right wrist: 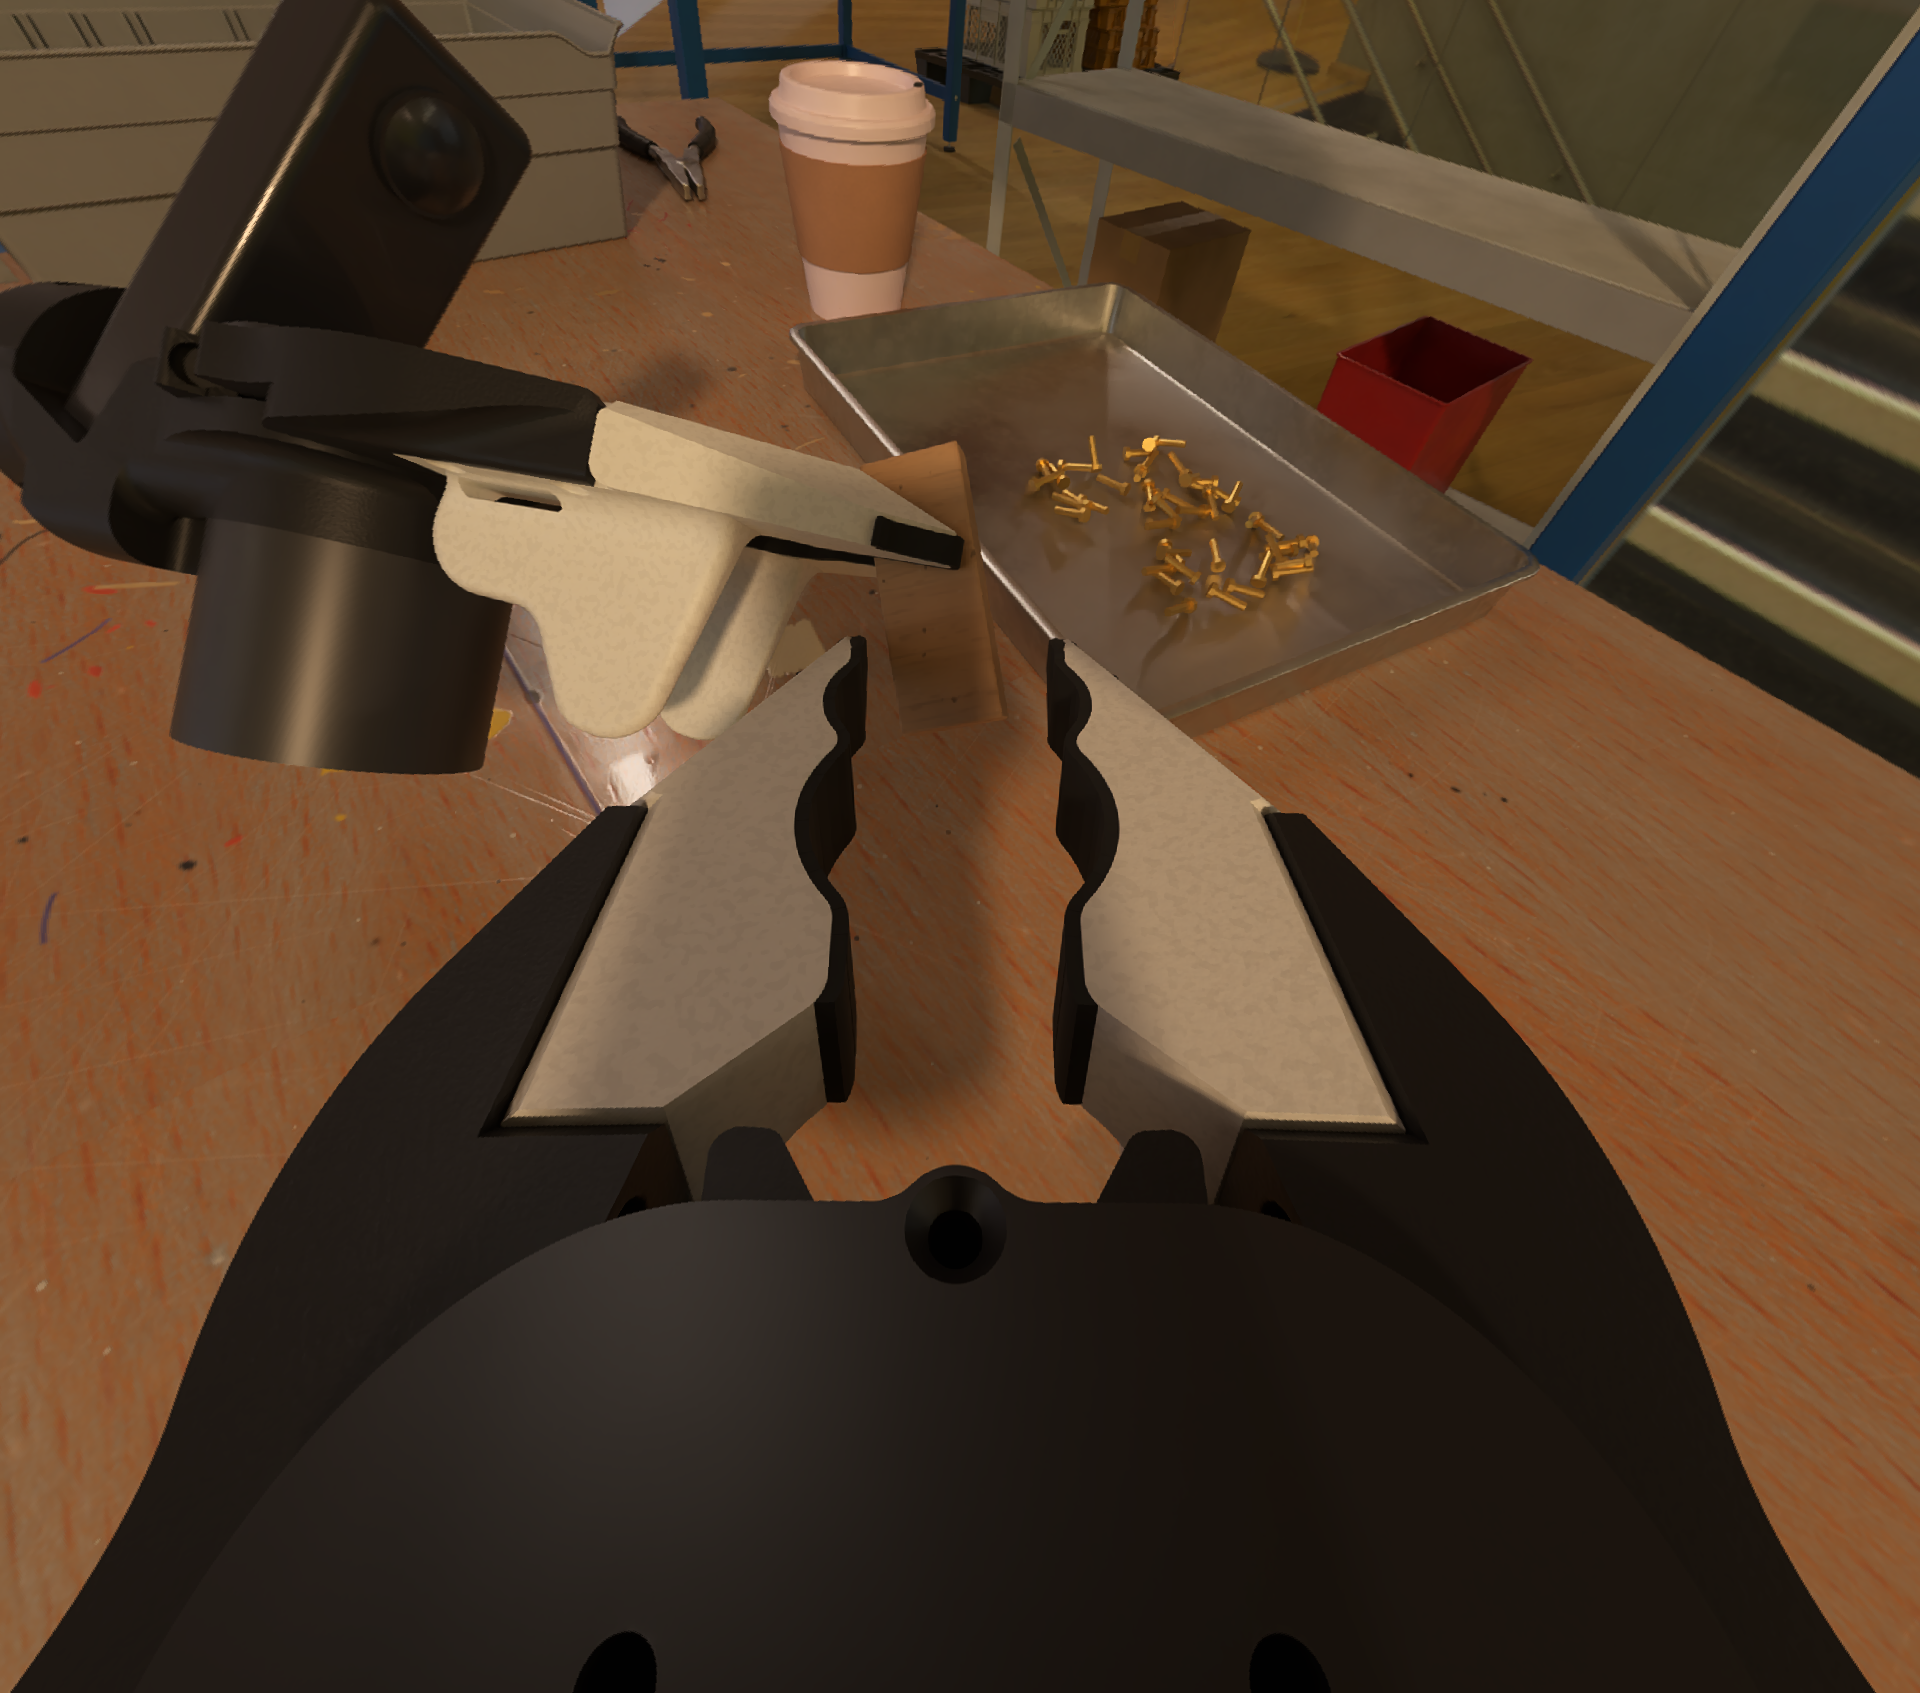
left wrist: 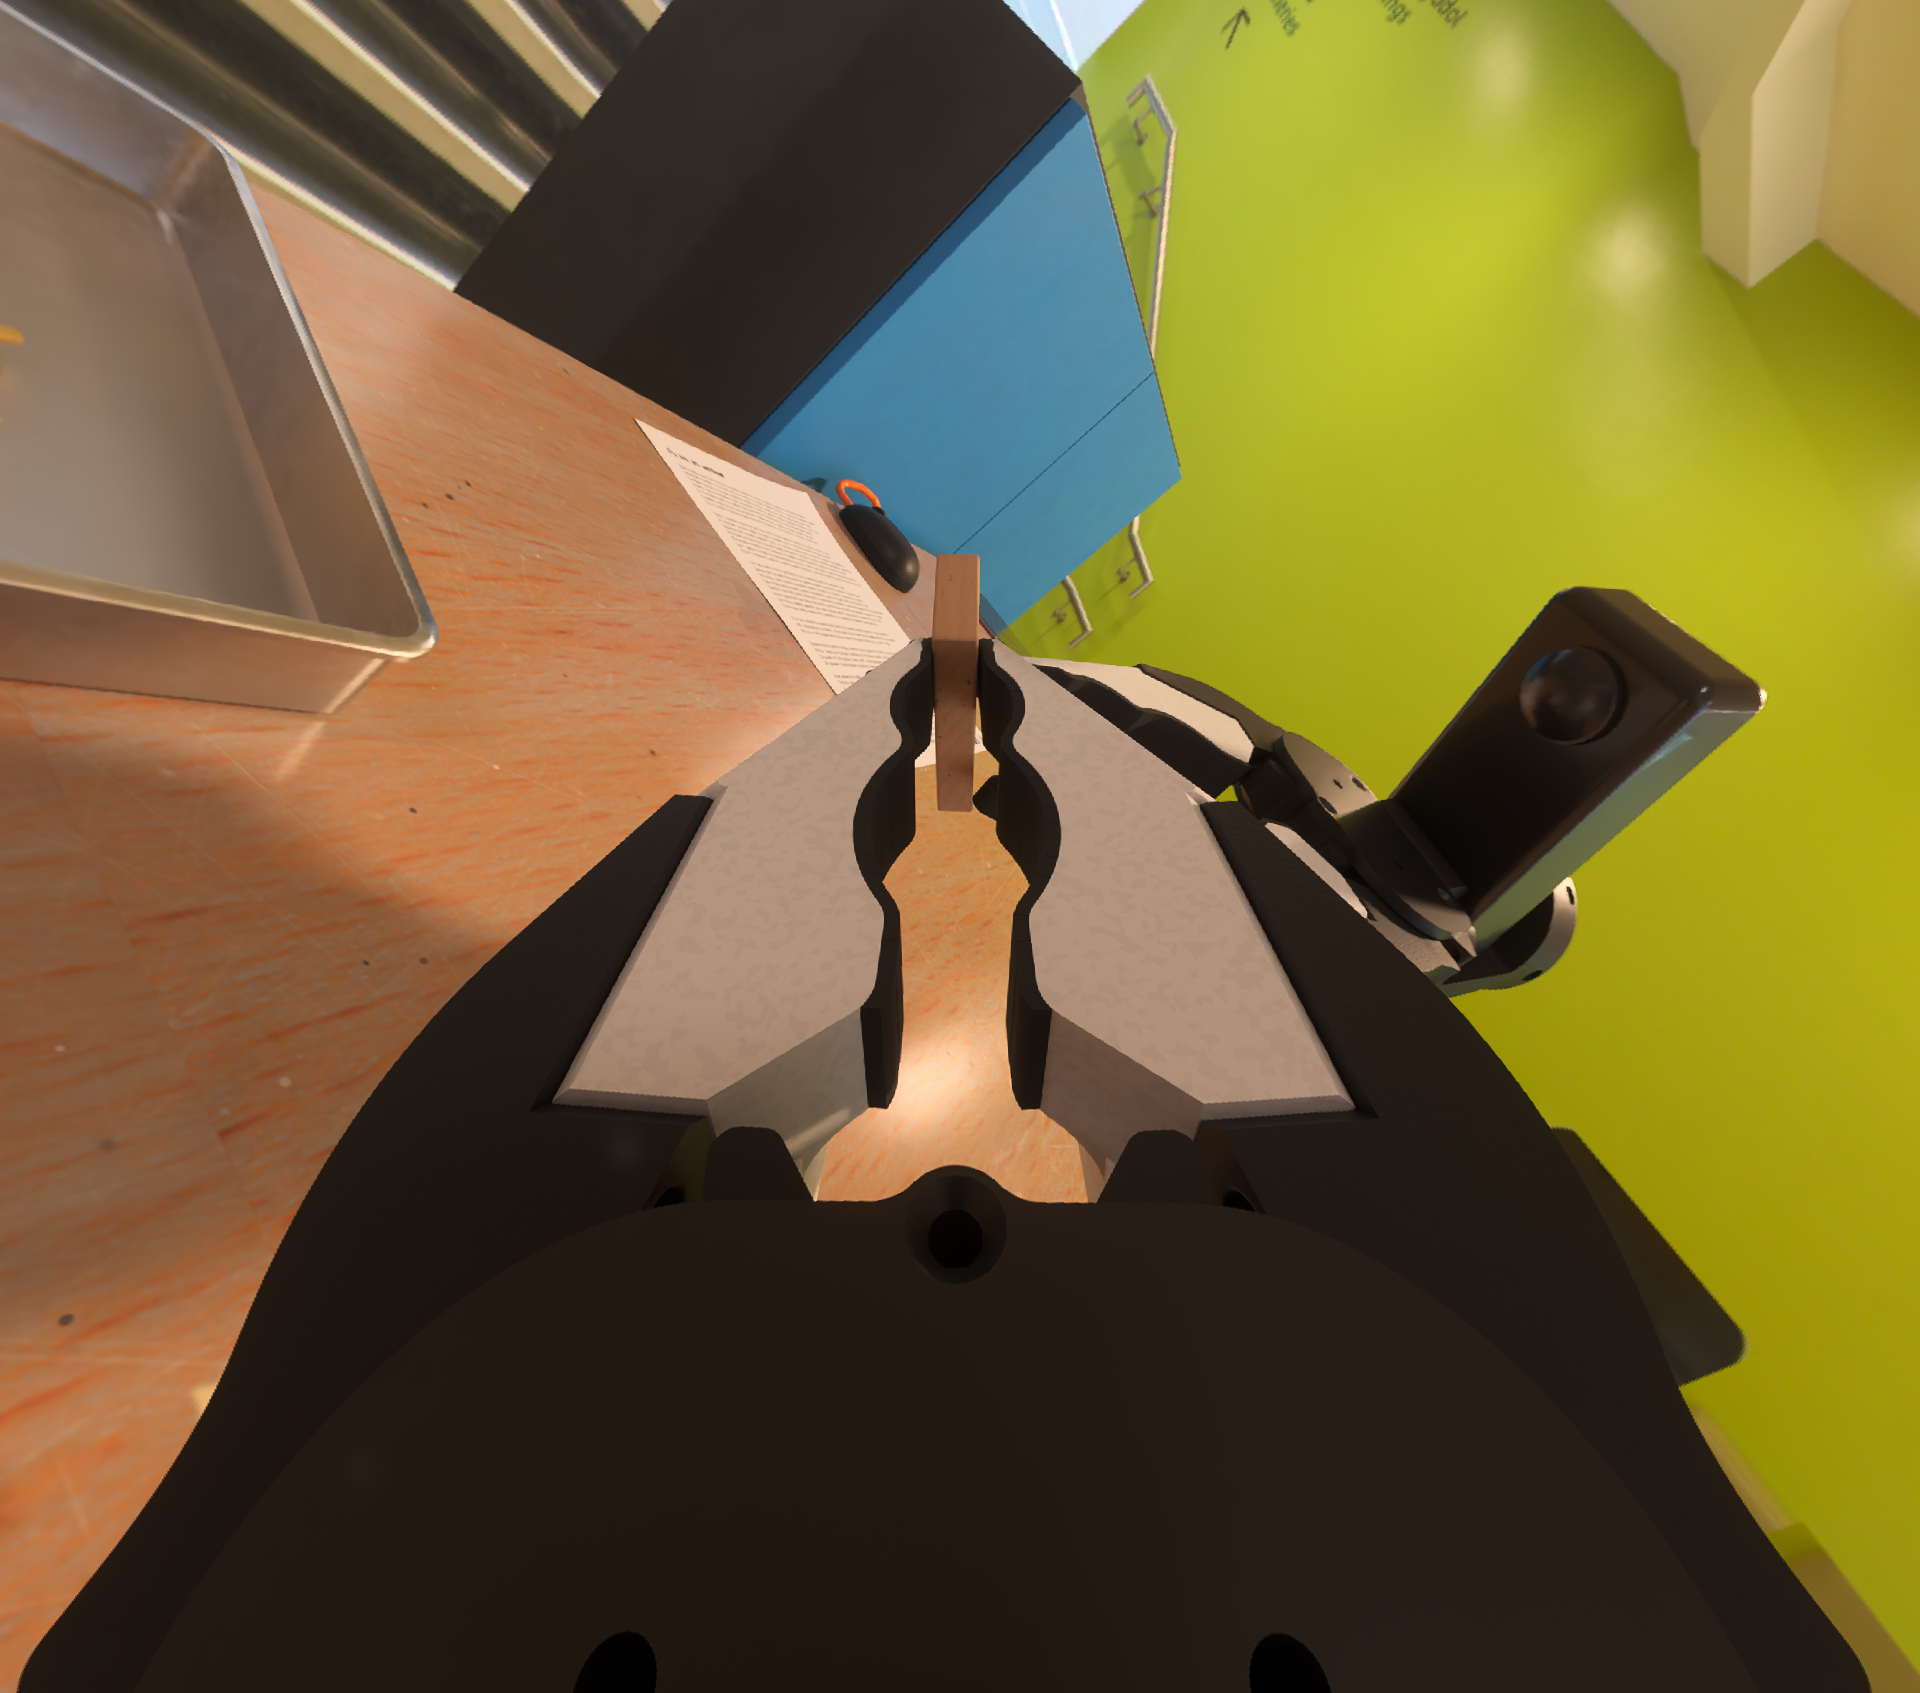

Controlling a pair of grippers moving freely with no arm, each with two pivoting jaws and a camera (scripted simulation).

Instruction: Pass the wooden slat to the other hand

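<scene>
At centre frame of my left wrist view, my left gripper [left wrist: 954, 677] pinches the wooden slat [left wrist: 956, 687] between its fingertips, jaws closed down to the slat's thickness. The slat stands on edge, held above the tabletop and poking out past the tips.

Centre of the right wrist view, my right gripper [right wrist: 954, 656] waits with jaws parted wider than the slat [right wrist: 940, 625], holding nothing. The slat's lower end hangs just beyond these tips, not yet between them.

Risks, as I judge them: the slat leans slightly against the line of my right jaws, so closing now could catch a corner and twist it out of the left grip. My left fingers [right wrist: 727, 490] sit very near the right tips, so advancing could knock them together. Letting go with the left before the right has clamped would drop the slat onto the table or into the tray.

Below lies an orange-brown wooden tabletop [right wrist: 1455, 916], scratched and paint-flecked. At right of the right view sits a metal tray [right wrist: 1351, 667] holding loose brass screws [right wrist: 1174, 511]. A lidded paper coffee cup [right wrist: 854, 189] stands at upper centre, pliers [right wrist: 675, 157] and a grey bin [right wrist: 312, 85] at upper left. The left view shows a printed sheet [left wrist: 790, 563], a small black object with an orange loop [left wrist: 878, 542], a blue-and-black box [left wrist: 966, 355] and a lime-green wall [left wrist: 1507, 396]. Shelving, a red bin [right wrist: 1423, 396] and glass railings fill the workshop beyond.
</scene>
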